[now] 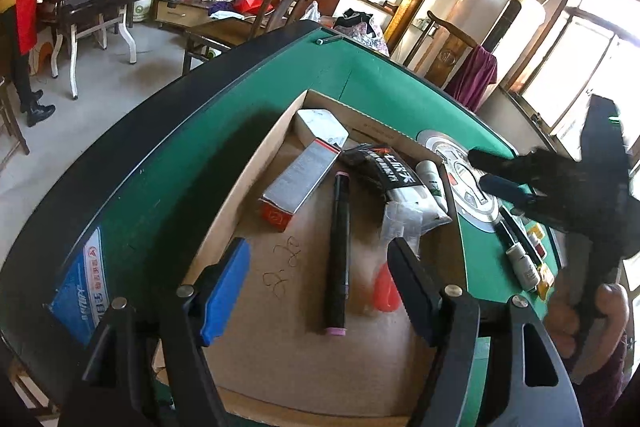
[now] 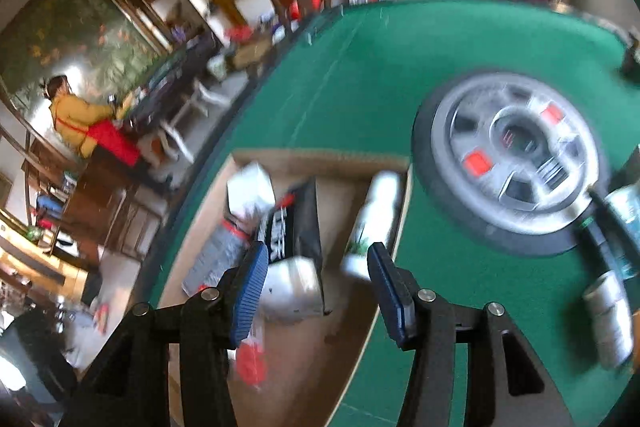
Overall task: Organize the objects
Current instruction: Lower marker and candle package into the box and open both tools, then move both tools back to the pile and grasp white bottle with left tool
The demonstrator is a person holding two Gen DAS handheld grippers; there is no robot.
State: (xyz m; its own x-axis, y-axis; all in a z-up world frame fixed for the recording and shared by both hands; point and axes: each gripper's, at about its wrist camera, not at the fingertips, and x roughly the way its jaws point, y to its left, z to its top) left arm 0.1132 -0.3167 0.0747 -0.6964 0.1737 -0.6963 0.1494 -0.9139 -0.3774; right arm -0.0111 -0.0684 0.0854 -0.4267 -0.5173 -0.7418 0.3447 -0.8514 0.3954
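A shallow cardboard box (image 1: pixel 248 183) lies on the green table (image 1: pixel 168 167). In it are a grey and red carton (image 1: pixel 300 183), a white carton (image 1: pixel 322 125), a black marker with pink ends (image 1: pixel 339 255), a black pouch (image 1: pixel 380 167), a white tube (image 1: pixel 432 183) and a clear bag with a red cap (image 1: pixel 386 291). My left gripper (image 1: pixel 320 287) is open over the box, empty. My right gripper (image 2: pixel 316 287) is open and empty above the box's right wall (image 2: pixel 384 291). It shows in the left wrist view (image 1: pixel 496 171) over the table's centre.
A round silver console (image 2: pixel 516 155) sits in the table's centre. Small bottles (image 1: pixel 522 263) and a can (image 2: pixel 608 319) lie on the felt to the right. A blue label (image 1: pixel 80 283) is on the table rim. Chairs, another table and a person stand beyond.
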